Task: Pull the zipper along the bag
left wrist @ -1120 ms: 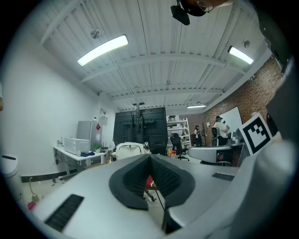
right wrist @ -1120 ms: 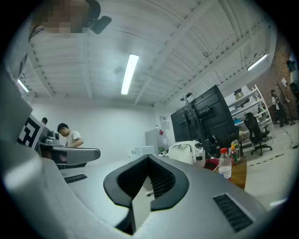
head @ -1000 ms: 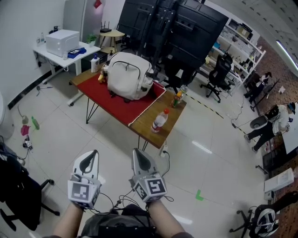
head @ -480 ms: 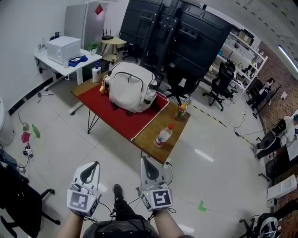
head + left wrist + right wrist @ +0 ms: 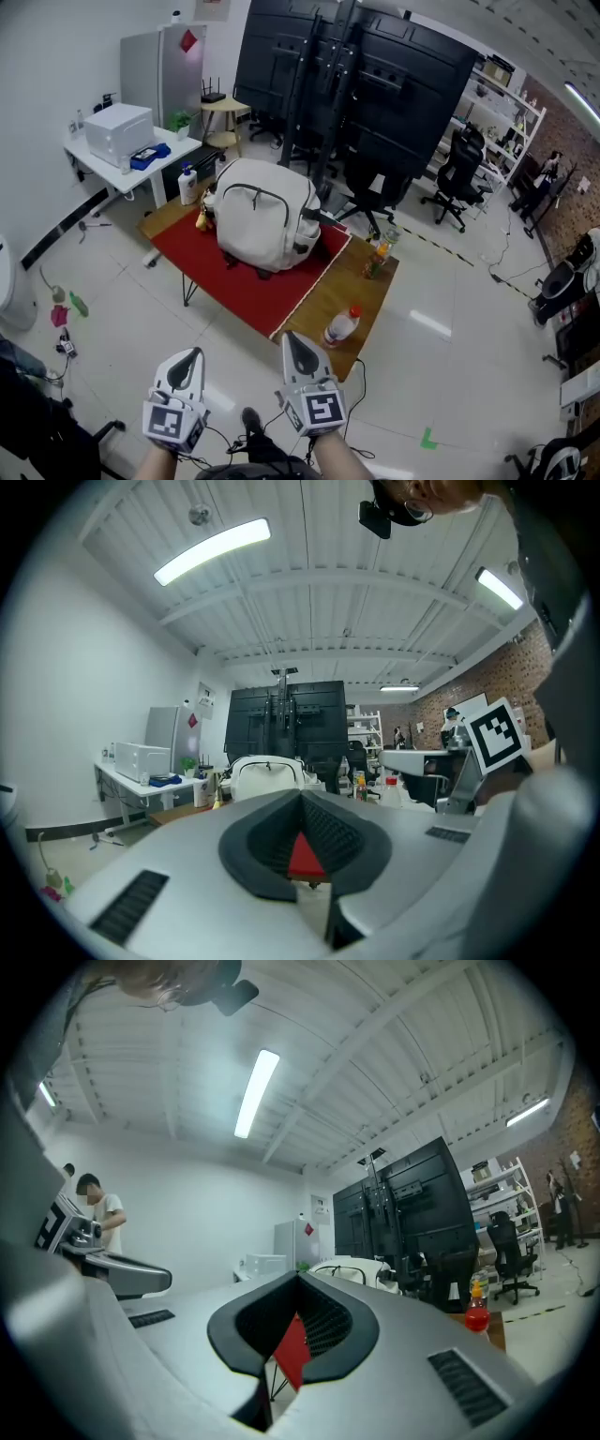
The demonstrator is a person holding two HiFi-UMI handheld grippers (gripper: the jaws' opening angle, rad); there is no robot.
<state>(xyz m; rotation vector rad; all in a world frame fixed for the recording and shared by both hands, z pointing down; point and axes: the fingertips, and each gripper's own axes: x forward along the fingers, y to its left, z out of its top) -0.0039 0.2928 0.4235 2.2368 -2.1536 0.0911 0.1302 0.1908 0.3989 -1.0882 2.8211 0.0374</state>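
The head view looks from high up, forward and steeply down, with the left hand-held gripper and the right hand-held gripper at its lower edge. Each gripper view sits close behind its own jaws and faces roughly level across the room. All three views share the white bag on the surface, which lies well ahead of both hand-held grippers and looks small in the gripper views.
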